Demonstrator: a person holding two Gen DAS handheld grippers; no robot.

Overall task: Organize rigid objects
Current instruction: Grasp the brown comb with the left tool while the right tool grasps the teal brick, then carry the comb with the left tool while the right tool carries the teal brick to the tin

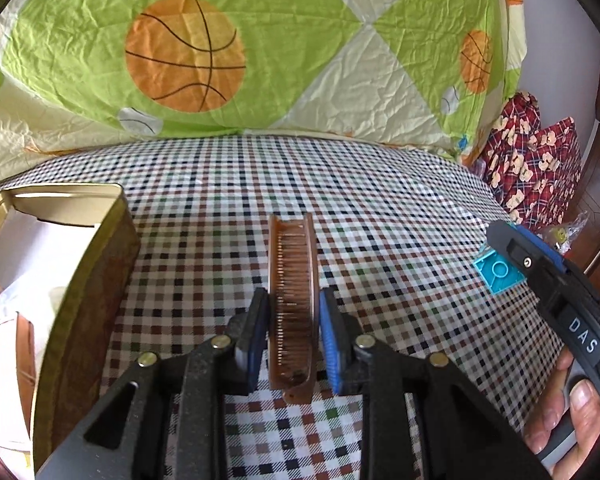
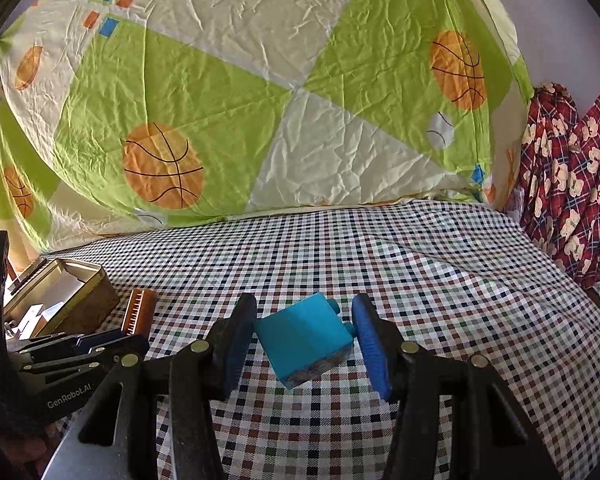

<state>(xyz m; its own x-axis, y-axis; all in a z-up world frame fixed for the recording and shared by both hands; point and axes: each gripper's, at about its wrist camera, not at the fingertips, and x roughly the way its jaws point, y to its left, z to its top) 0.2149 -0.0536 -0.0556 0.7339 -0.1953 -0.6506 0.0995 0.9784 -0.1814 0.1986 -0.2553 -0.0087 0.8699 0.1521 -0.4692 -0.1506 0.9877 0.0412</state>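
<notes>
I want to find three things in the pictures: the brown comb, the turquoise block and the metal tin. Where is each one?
brown comb [image 1: 293, 304]: left wrist view, on the teeth between the tool's pads.
turquoise block [image 2: 306, 334]: right wrist view, on its lit upper face.
metal tin [image 1: 88, 320]: left wrist view, on its outer side wall.

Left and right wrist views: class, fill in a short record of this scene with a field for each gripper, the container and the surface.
left gripper: shut on the brown comb
right gripper: shut on the turquoise block, tilted
container: open tin box, left of the comb
surface: checked cloth
backdrop: basketball-print quilt
</notes>
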